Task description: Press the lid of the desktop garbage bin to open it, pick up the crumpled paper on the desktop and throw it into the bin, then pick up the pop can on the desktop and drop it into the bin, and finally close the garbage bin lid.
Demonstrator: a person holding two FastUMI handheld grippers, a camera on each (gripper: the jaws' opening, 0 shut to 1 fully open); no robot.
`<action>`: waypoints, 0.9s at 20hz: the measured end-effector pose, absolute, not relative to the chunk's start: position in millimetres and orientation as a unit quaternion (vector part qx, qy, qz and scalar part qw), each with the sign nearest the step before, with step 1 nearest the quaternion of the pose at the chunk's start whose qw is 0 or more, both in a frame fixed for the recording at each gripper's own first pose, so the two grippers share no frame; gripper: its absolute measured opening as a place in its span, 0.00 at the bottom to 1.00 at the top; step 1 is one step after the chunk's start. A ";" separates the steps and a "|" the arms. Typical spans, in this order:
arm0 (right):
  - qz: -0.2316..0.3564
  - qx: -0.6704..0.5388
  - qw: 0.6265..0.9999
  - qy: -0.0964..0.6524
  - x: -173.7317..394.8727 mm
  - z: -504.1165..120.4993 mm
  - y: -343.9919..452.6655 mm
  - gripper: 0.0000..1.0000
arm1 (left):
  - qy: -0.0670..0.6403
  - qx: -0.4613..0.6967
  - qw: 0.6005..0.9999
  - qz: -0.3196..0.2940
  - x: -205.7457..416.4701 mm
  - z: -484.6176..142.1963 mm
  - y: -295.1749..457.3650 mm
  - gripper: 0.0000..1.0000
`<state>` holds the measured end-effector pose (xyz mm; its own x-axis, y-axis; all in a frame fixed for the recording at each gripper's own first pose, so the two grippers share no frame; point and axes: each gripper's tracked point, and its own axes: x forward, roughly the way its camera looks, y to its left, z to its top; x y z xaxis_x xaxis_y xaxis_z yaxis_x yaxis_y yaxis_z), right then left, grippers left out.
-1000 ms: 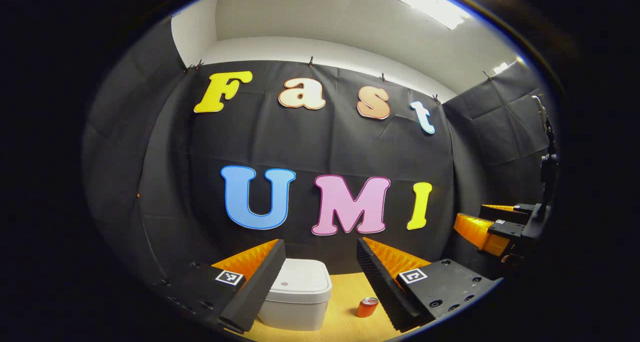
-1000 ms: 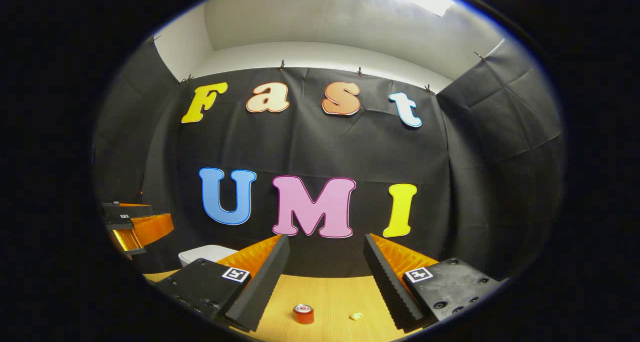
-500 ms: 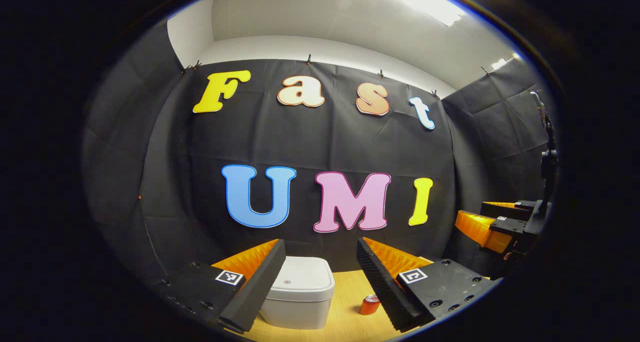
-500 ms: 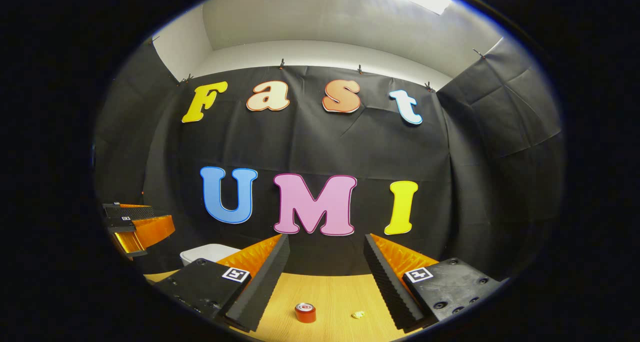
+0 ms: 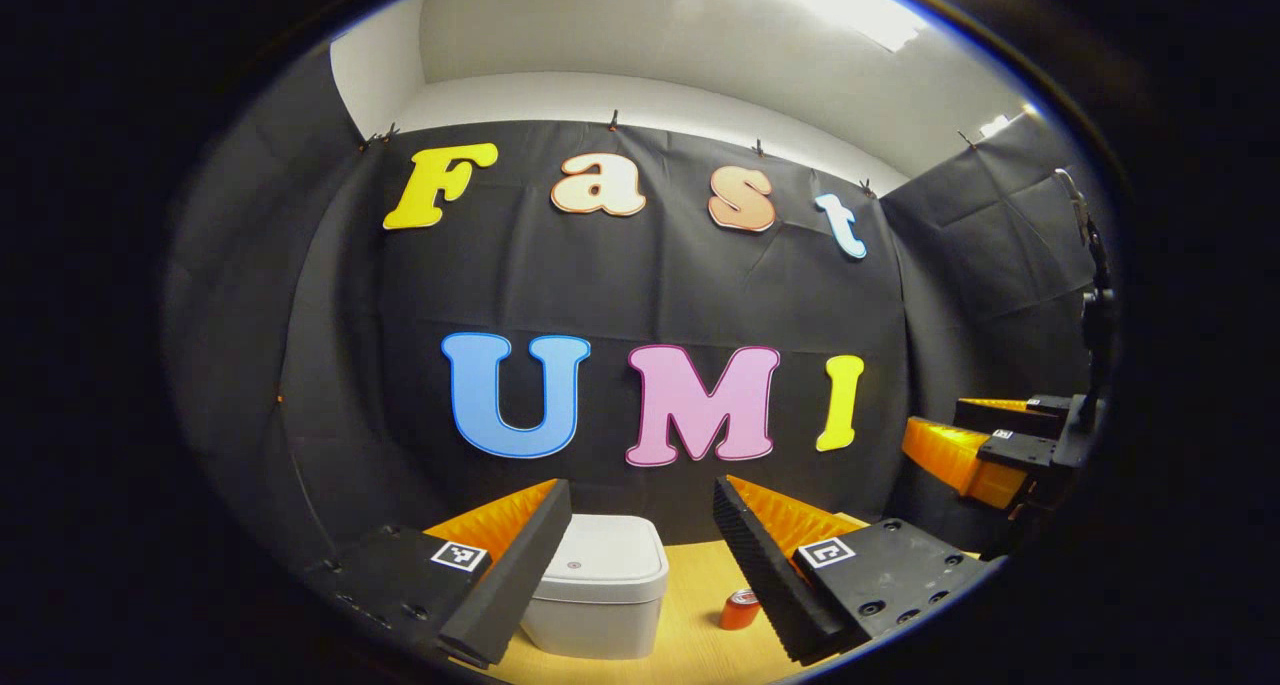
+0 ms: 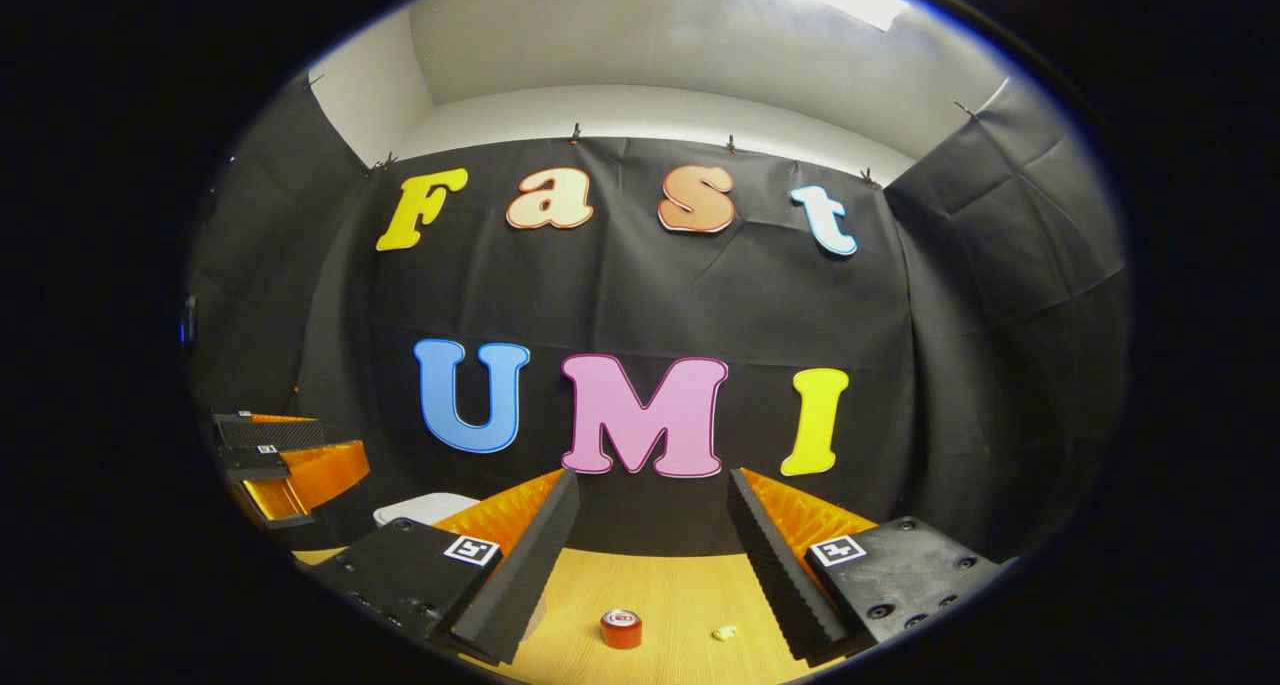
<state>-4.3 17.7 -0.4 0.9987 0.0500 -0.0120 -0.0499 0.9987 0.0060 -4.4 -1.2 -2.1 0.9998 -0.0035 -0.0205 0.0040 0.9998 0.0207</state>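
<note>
A white lidded garbage bin [image 5: 598, 585] stands on the wooden desktop [image 5: 690, 635], its lid down, just beyond my left gripper [image 5: 640, 500], which is open and holds nothing. A red pop can [image 5: 740, 610] stands upright to the bin's right, beside the right finger. In the right gripper view the pop can [image 6: 621, 629] stands ahead on the desktop [image 6: 660, 585] with a small crumpled paper [image 6: 724, 632] to its right. My right gripper [image 6: 652, 490] is open and empty above them. The bin's corner [image 6: 425, 508] peeks out at the left.
The other gripper [image 5: 985, 450] hangs at the far right of the left gripper view, and the other gripper [image 6: 285, 460] at the far left of the right gripper view. Black cloth walls close off the desk at the back and sides.
Both views have shifted only slightly. The bin and can sit a little higher in the left gripper view; the can and paper have drifted slightly right in the right gripper view. Both grippers stay open.
</note>
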 end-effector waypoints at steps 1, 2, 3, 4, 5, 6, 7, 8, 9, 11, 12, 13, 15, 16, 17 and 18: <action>0.025 0.003 1.000 0.011 -4.6 -3.0 17.3 0.96 | 0.011 0.009 1.000 -0.001 -4.6 -1.9 0.0 0.97; 0.025 0.003 1.000 0.014 -4.1 -3.8 16.8 0.96 | 0.012 0.010 1.000 -0.001 -2.9 -2.5 1.8 0.97; 0.025 0.003 1.000 0.016 -3.9 -4.0 16.6 0.96 | 0.015 0.015 1.000 0.002 -0.9 -3.0 4.2 0.97; 0.025 0.003 1.000 0.017 -2.9 -4.8 15.9 0.96 | 0.018 0.019 1.000 0.006 1.0 -5.5 7.8 0.97; 0.025 0.002 1.000 0.017 -2.3 -4.1 15.5 0.96 | 0.020 0.020 1.000 0.008 3.4 -5.4 10.3 0.97; 0.026 0.000 1.000 0.017 -2.2 -5.7 15.2 0.96 | 0.022 0.019 1.000 0.009 5.1 -6.4 11.7 0.97; 0.026 -0.001 0.999 0.018 -0.9 -6.8 14.6 0.96 | 0.027 0.017 0.999 0.009 8.2 -8.5 13.4 0.97; 0.027 0.000 0.999 0.021 -0.4 -9.1 16.1 0.96 | 0.033 0.016 0.999 0.010 13.7 -12.1 16.4 0.95; 0.027 0.003 0.999 0.023 -0.3 -12.2 16.2 0.96 | 0.043 0.016 0.999 0.012 19.6 -17.4 20.0 0.95; 0.028 0.009 0.999 0.027 1.6 -15.8 16.2 0.96 | 0.062 0.017 0.998 0.014 30.3 -29.6 25.2 0.92; 0.028 0.008 0.999 0.029 3.0 -18.9 15.3 0.96 | 0.070 0.018 0.997 0.014 34.7 -36.3 28.4 0.88; 0.029 0.007 0.999 0.032 5.5 -22.0 13.7 0.96 | 0.077 0.017 0.997 0.016 39.2 -41.5 31.9 0.86; 0.031 0.007 0.999 0.039 10.6 -28.1 12.9 0.96 | 0.093 0.012 0.995 0.022 51.4 -54.2 38.4 0.75; 0.033 0.010 0.998 0.044 13.5 -33.4 12.1 0.96 | 0.102 0.010 0.994 0.027 57.5 -62.4 42.5 0.70; 0.035 0.013 0.998 0.048 16.8 -37.4 11.4 0.96 | 0.108 0.010 0.994 0.032 62.8 -68.4 46.8 0.69; 0.036 0.015 0.998 0.054 20.0 -42.2 8.7 0.96 | 0.116 0.012 0.993 0.032 69.0 -76.5 48.8 0.64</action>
